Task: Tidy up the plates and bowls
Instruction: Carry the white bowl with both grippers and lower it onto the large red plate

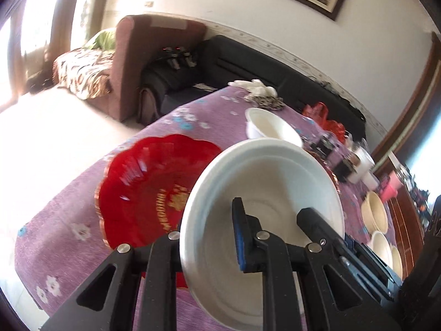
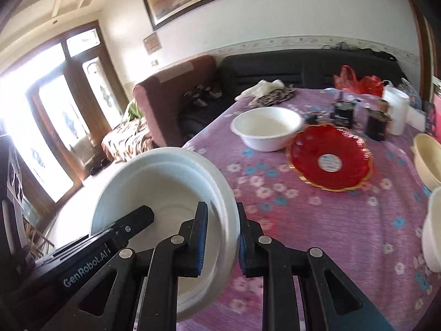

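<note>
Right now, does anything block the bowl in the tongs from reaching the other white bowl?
Nothing visible does: only purple cloth lies between the held bowl and the table bowl; the red plate sits beside it.

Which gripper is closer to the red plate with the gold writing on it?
Left. The left gripper grips the white bowl at the rim just above that red plate. The right gripper grips the bowl's opposite rim, farther from the plate.
</note>
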{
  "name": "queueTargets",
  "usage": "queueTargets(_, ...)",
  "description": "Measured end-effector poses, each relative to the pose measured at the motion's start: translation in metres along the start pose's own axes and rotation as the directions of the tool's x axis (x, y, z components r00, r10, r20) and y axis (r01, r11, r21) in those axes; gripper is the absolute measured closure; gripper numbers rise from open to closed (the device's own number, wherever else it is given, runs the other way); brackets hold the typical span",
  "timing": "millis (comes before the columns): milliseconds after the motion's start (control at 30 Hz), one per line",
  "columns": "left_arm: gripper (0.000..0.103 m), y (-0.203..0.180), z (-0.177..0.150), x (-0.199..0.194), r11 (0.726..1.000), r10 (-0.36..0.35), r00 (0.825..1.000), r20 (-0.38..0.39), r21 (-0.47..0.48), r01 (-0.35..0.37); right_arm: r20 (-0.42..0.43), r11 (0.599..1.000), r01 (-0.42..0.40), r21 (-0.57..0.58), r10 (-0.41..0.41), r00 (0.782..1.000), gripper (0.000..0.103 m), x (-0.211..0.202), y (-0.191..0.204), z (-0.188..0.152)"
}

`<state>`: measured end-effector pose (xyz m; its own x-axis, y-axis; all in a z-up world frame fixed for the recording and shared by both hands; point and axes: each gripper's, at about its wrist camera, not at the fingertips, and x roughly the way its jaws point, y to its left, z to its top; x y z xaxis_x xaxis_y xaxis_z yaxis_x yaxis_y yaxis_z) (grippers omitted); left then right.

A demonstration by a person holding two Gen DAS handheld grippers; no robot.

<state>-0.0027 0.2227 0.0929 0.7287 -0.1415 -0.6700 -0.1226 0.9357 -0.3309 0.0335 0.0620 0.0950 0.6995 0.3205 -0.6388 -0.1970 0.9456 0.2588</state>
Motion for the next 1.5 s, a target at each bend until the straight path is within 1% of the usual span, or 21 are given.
queueTargets(133,0.086,0.019,0.004,0.010,0.999,0.027,1.000,-0.010,-0.033,-0.027,-0.044,0.999,-0.002,-0.036,0.001,0.999,0.082,0.025,0.021,-0.001)
queueTargets(233,0.086,0.030,0.007,0.020,0.998,0.045,0.999,-0.025,-0.046,-0.046,-0.079,0.999,-0.005,-0.041,0.002,0.997,0.082,0.043,0.025,0.001)
queueTargets(700,0.086,0.053,0.020,0.066,0.992,0.097,0.989,-0.111,-0.065,-0.104,-0.196,0.998,-0.003,-0.055,-0.008,0.981,0.082,0.111,0.025,0.008)
queueTargets(867,0.083,0.057,0.019,0.077,0.991,0.095,0.986,-0.135,-0.076,-0.106,-0.219,0.999,-0.004,-0.049,-0.007,0.976,0.082,0.123,0.024,0.007)
queueTargets(967,0.083,0.056,0.018,0.078,0.991,0.104,0.986,-0.128,-0.070,-0.113,-0.226,0.999,0.002,-0.051,-0.013,0.974,0.082,0.129,0.023,0.006)
queueTargets(1267,0.070,0.053,0.019,0.078,0.994,0.075,0.990,-0.119,-0.073,-0.084,-0.211,0.999,0.013,-0.053,-0.024,0.977,0.081,0.134,0.022,0.006)
queueTargets(1500,0.058,0.053,0.020,0.066,0.995,0.033,0.994,-0.101,-0.089,-0.042,-0.188,0.999,0.003,-0.039,-0.011,0.982,0.081,0.128,0.022,0.006)
